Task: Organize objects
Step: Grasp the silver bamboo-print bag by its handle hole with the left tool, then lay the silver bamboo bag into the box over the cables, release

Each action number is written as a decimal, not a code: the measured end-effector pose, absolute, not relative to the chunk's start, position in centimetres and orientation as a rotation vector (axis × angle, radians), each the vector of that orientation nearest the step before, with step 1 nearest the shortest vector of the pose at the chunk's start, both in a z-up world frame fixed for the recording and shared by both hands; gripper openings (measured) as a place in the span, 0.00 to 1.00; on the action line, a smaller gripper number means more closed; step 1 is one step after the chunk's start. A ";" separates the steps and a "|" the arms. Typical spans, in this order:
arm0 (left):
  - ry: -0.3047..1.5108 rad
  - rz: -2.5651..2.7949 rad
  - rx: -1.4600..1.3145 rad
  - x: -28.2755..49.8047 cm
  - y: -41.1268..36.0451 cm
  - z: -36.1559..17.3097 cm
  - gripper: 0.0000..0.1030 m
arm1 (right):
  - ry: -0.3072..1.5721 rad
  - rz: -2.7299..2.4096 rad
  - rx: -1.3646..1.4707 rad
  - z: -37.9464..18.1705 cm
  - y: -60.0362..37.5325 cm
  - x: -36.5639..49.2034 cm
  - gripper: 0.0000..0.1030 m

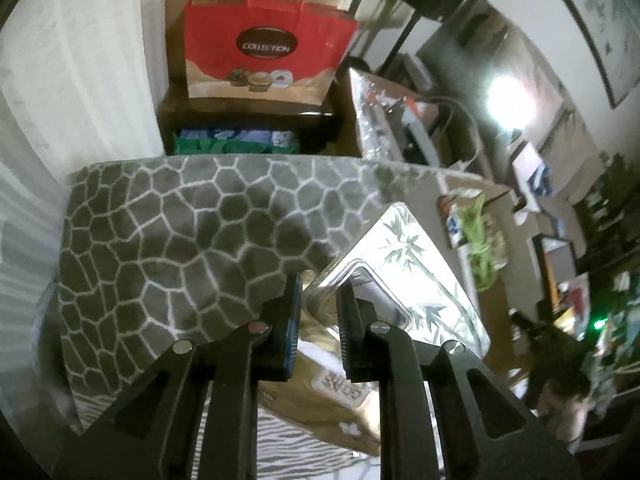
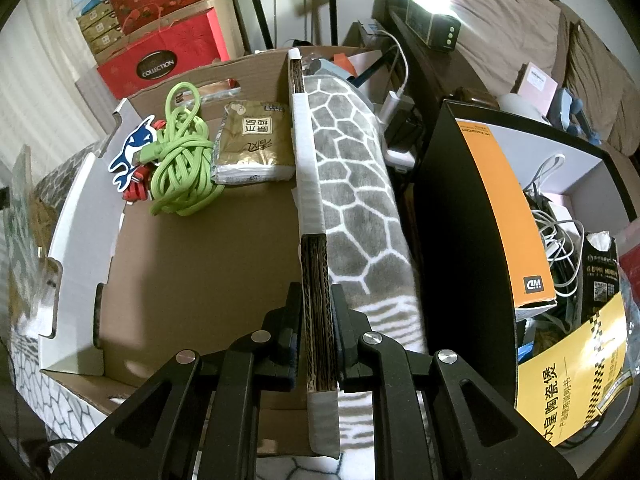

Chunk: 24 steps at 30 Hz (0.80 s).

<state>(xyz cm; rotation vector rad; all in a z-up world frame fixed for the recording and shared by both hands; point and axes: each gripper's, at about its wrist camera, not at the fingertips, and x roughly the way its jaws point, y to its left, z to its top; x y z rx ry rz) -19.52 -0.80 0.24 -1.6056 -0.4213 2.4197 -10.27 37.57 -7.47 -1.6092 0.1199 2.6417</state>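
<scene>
My right gripper [image 2: 316,320] is shut on the right wall of an open cardboard box [image 2: 200,264]. In the box lie a coiled green rope [image 2: 182,160], a gold packet [image 2: 254,146] and a blue-and-white shark cutout [image 2: 132,148]. My left gripper [image 1: 318,308] is held over a grey pebble-pattern blanket [image 1: 168,240]; its jaws stand around the corner of a silver box with a bamboo-leaf print [image 1: 404,264]. A gap shows on both sides, so it is open. The cardboard box shows below the left fingers [image 1: 320,412].
A red "Collection" paper bag [image 1: 264,44] stands on a dark stool behind the blanket. The blanket hangs over the box's right wall [image 2: 352,184]. A black and orange box [image 2: 480,208] with cables and a yellow leaflet stands at right. Red gift boxes [image 2: 160,12] are stacked far left.
</scene>
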 end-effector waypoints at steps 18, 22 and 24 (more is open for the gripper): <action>-0.795 2.330 -1.617 -24.2 3.1 -0.4 0.14 | 0.128 2.643 -1.608 -7.3 37.6 -10.3 0.12; -0.842 2.350 -1.617 -24.9 5.1 -1.4 0.15 | 0.134 2.644 -1.608 -7.3 37.6 -10.3 0.12; -0.887 2.352 -1.625 -25.1 5.9 -2.0 0.14 | 0.139 2.645 -1.607 -7.3 37.6 -10.3 0.12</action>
